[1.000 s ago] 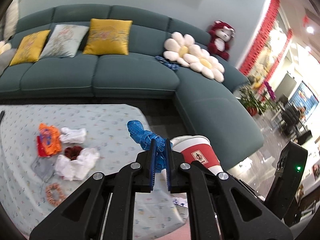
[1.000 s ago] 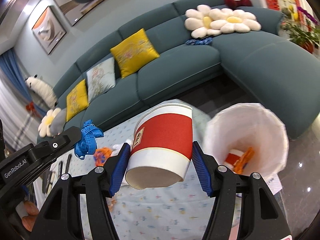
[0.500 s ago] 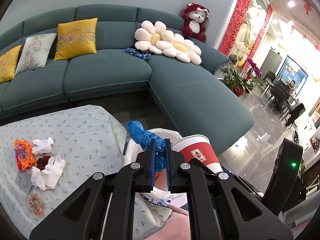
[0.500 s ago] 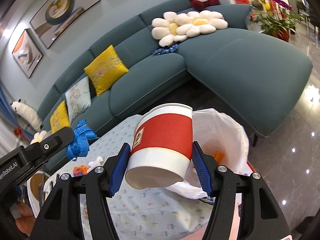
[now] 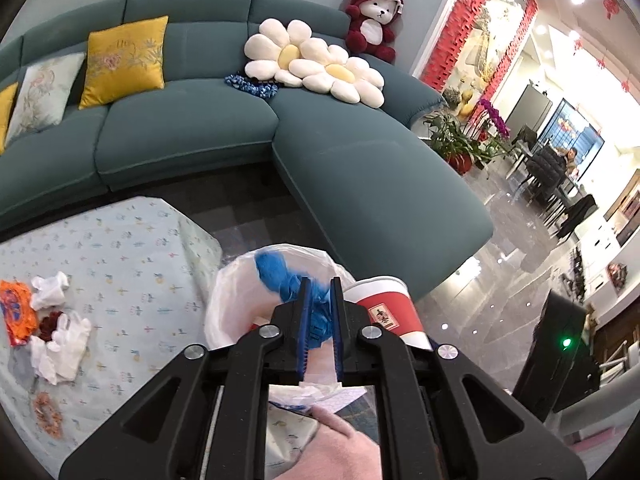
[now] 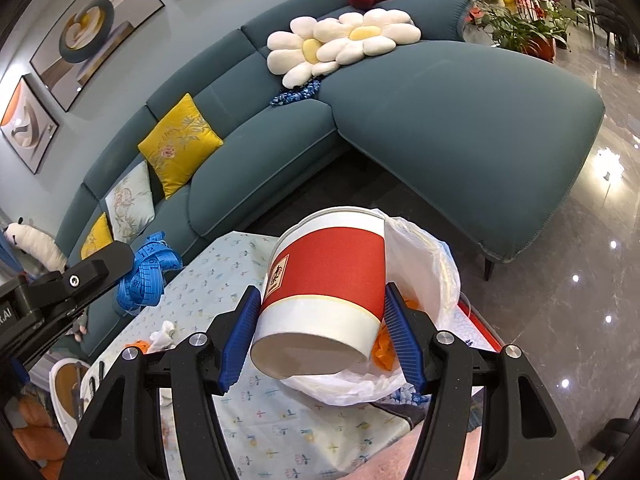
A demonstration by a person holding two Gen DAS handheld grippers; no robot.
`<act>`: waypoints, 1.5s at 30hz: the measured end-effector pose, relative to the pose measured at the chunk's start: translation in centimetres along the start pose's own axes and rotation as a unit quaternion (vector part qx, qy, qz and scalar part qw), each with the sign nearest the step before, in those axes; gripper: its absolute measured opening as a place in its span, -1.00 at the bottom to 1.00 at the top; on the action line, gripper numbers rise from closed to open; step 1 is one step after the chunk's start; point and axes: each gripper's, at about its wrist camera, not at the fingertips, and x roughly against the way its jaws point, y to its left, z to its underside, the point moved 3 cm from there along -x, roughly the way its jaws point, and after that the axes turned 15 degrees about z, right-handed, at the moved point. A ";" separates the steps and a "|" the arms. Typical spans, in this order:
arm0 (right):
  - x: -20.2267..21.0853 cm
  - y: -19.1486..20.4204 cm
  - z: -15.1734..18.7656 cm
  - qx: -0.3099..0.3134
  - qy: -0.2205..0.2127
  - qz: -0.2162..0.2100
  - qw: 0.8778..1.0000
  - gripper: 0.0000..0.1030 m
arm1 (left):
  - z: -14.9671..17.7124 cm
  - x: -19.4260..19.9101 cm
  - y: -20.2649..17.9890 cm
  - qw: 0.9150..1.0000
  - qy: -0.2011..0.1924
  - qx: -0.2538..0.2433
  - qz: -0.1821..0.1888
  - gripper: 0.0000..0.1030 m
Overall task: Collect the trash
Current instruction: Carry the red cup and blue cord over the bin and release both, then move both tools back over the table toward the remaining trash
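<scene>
Lined with a white plastic bag, bin (image 6: 424,264) at 12 o'clock of both grippers, beside the table's (image 5: 120,248) corner. Clamped across its red band in the right gripper (image 6: 320,340): paper cup (image 6: 324,284), light, crushable, best held mid-wall; label unreadable. Between the pads of the left gripper (image 5: 320,320), jaws just opening over the bin: blue tape measure (image 5: 288,280), limp, slippery, printed with numerals.

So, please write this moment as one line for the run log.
left gripper: jaws just opening, blue tape measure between | right gripper: shut on paper cup | both over white-lined bin
</scene>
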 end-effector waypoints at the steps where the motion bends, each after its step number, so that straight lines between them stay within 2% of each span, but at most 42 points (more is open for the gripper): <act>1: -0.2 0.0 -0.1 -0.001 0.001 0.003 1.000 0.20 | -0.2 -0.1 0.1 1.000 -0.001 0.004 -0.002 -0.39; 3: -0.4 0.0 -0.2 -0.004 0.000 0.007 1.000 0.21 | -0.5 -0.1 0.3 1.000 -0.011 0.010 -0.015 -0.06; 8: -1.0 0.3 -0.5 0.001 0.007 0.008 1.000 0.21 | -0.7 0.4 0.8 1.000 -0.017 0.013 -0.023 -0.05; 18: 0.6 2.8 0.6 0.033 0.000 0.004 0.999 0.22 | 0.4 3.1 2.8 0.998 -0.032 0.036 -0.042 -0.04; 23: 1.6 5.2 1.7 0.057 -0.002 -0.008 0.998 0.26 | 1.5 5.8 5.1 0.995 -0.051 0.058 -0.057 0.10; 38: 3.5 14.5 6.2 0.134 0.007 -0.040 0.990 0.26 | 5.2 14.9 14.9 0.979 -0.097 0.139 -0.116 0.10; 45: 3.9 19.0 9.2 0.173 0.018 -0.055 0.983 0.26 | 8.8 18.9 20.6 0.966 -0.102 0.183 -0.155 0.11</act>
